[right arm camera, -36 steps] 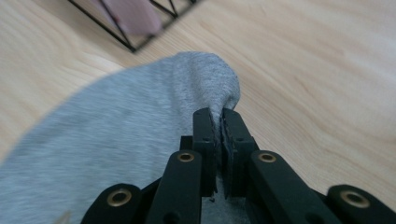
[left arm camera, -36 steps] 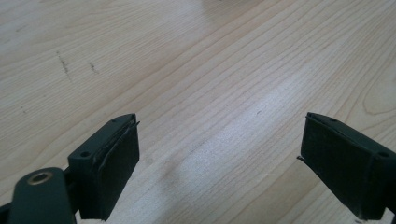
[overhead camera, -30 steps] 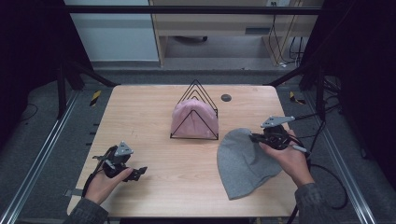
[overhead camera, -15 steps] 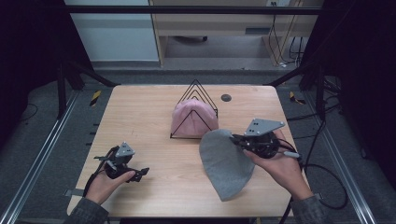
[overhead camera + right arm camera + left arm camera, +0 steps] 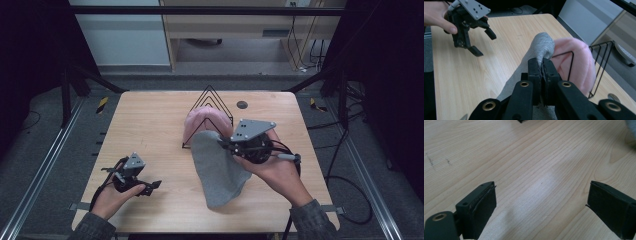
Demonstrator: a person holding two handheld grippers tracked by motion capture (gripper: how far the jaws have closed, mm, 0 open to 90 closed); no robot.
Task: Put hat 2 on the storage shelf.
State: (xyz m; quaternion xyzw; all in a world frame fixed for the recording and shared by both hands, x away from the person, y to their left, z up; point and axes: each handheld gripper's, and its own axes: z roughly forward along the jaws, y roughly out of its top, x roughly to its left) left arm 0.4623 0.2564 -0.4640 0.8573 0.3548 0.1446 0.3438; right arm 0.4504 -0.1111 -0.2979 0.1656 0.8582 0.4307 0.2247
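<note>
A grey knit hat (image 5: 219,170) hangs from my right gripper (image 5: 223,142), which is shut on its edge and holds it above the table, just in front of the black wire rack (image 5: 210,102). In the right gripper view the jaws pinch the grey hat (image 5: 542,47) with the pads pressed together. A pink hat (image 5: 199,121) rests in the rack, seen as the pink hat (image 5: 579,65) beside the grip. My left gripper (image 5: 154,186) stays low at the front left, open over bare wood (image 5: 541,180), with nothing between its fingers.
The wooden table (image 5: 150,125) has free room at its left and back. A small dark round disc (image 5: 242,104) lies near the back edge. Black frame posts and cables stand around the table's sides.
My right gripper has lifted the grey hat off the table's right side and carried it left toward the rack. The left gripper has not moved.
</note>
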